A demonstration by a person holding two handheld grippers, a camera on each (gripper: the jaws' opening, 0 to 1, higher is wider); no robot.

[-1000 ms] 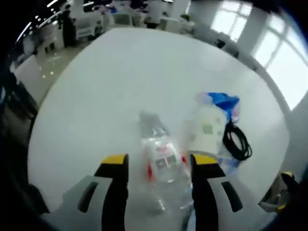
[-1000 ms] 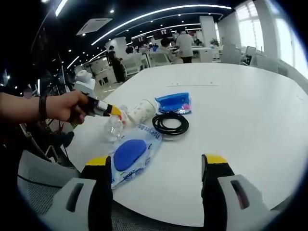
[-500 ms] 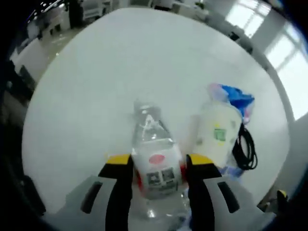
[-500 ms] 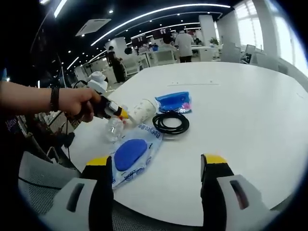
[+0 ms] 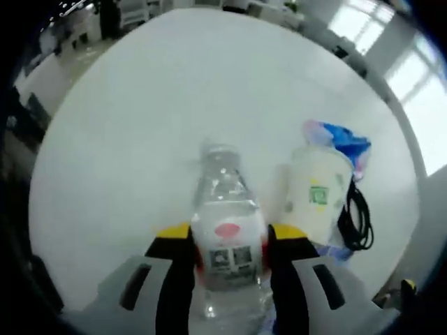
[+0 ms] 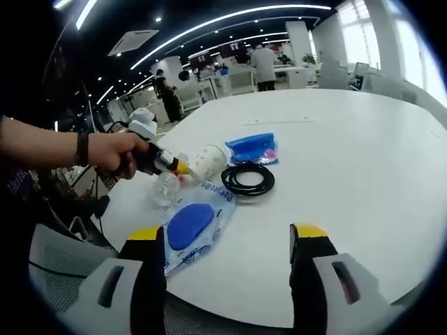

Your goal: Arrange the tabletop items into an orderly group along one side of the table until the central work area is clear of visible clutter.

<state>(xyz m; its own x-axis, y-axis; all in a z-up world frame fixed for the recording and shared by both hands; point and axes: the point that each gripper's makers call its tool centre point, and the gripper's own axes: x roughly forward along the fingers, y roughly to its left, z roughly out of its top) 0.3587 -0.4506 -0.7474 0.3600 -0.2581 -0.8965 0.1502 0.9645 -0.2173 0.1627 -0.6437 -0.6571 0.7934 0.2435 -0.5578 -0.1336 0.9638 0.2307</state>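
Bottle (image 5: 228, 234), clear plastic with red-and-white label, lies on table (image 5: 140, 125).

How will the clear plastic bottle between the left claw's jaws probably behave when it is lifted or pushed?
The clear bottle looks thin-walled and mostly empty, so probably light and easily dented by the left claw. Lying on its side on the smooth table, it may roll or slip if released.

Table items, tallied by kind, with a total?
Clear bottle: 1
White bottle: 1
Black cable coil: 1
Blue packets: 2, a small one and a large clear one with a blue disc
Total: 5
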